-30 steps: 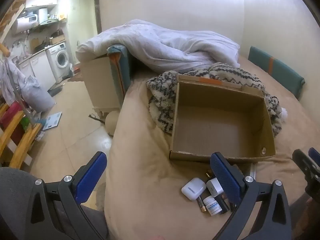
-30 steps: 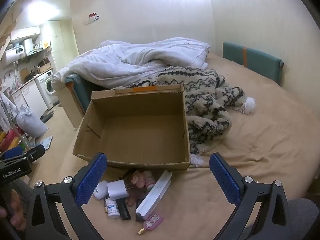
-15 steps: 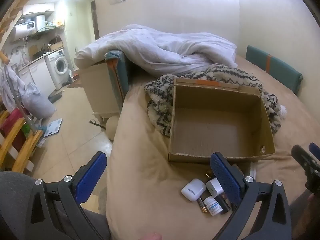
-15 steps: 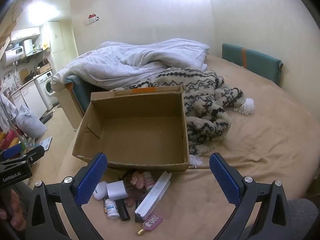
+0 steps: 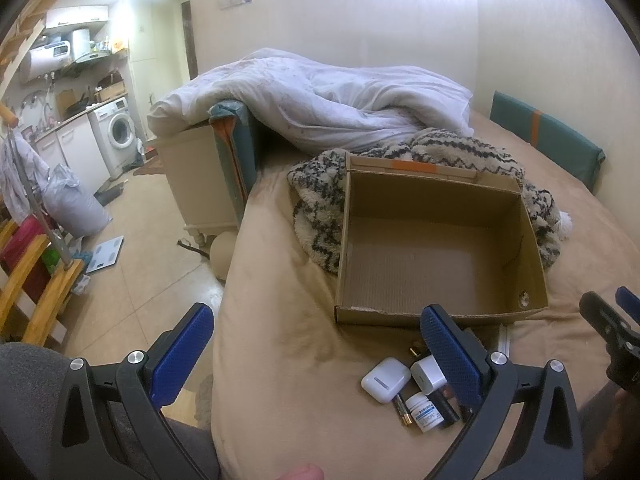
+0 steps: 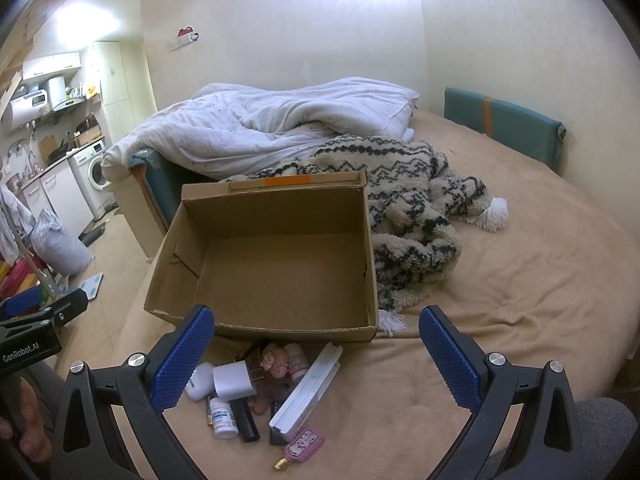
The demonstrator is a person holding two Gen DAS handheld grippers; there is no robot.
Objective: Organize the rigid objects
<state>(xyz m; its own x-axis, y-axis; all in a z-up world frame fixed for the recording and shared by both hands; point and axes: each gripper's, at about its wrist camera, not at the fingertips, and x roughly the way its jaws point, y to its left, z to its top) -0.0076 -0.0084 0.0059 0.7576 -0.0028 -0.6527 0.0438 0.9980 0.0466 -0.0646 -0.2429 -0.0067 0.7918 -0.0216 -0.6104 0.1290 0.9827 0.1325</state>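
An empty open cardboard box (image 6: 276, 264) sits on the tan bed; it also shows in the left wrist view (image 5: 436, 252). In front of it lies a pile of small things: a white earbud case (image 5: 385, 374), a white charger cube (image 6: 234, 380), a white pill bottle (image 6: 223, 417), a black tube (image 6: 245, 420), a long white box (image 6: 306, 390), a pink item (image 6: 303, 443) and a pink figurine (image 6: 276, 362). My left gripper (image 5: 316, 352) is open, left of the pile. My right gripper (image 6: 316, 352) is open and empty above the pile.
A patterned fluffy blanket (image 6: 412, 208) lies right of and behind the box. A white duvet (image 6: 272, 124) is heaped at the back. A green cushion (image 6: 504, 124) leans on the wall. The bed edge (image 5: 224, 320) drops to the floor at left.
Both grippers have shifted slightly; the box and pile sit a little differently in view. Nothing was taken hold of.
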